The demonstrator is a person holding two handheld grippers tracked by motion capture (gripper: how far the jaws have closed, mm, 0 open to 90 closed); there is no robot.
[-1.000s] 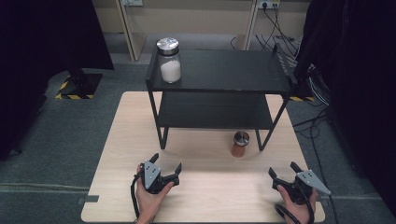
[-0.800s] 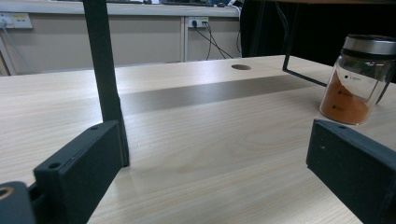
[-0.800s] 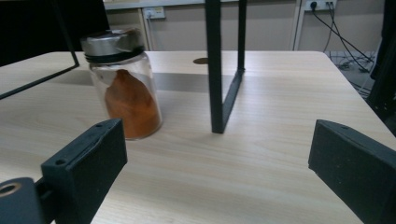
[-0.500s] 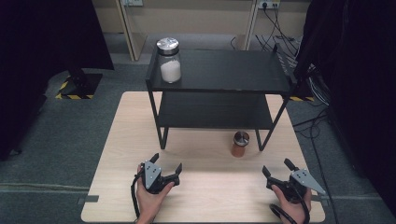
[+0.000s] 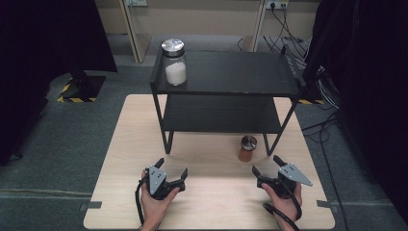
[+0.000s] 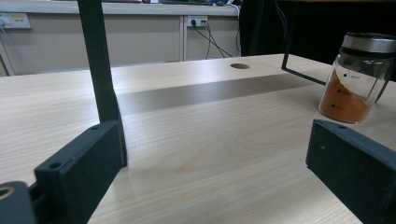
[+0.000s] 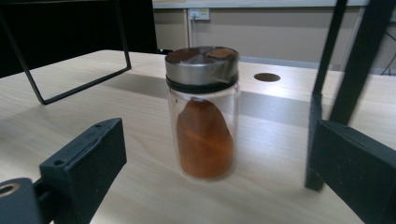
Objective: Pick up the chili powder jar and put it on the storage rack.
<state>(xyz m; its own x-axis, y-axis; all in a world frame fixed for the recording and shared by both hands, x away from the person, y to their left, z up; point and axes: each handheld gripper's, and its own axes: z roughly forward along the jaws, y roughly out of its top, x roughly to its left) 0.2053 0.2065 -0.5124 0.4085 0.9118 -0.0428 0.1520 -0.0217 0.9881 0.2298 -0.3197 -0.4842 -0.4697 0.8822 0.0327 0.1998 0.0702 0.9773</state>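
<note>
Right gripper (image 7: pixel 215 172) spread, facing upright orange spice jar (image 7: pixel 202 112), lid up

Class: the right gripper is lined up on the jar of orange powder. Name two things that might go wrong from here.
1. The jar of orange powder is tall and narrow; a finger of the open right gripper may tip it.
2. The shelf leg stands close by and might block a finger.
</note>
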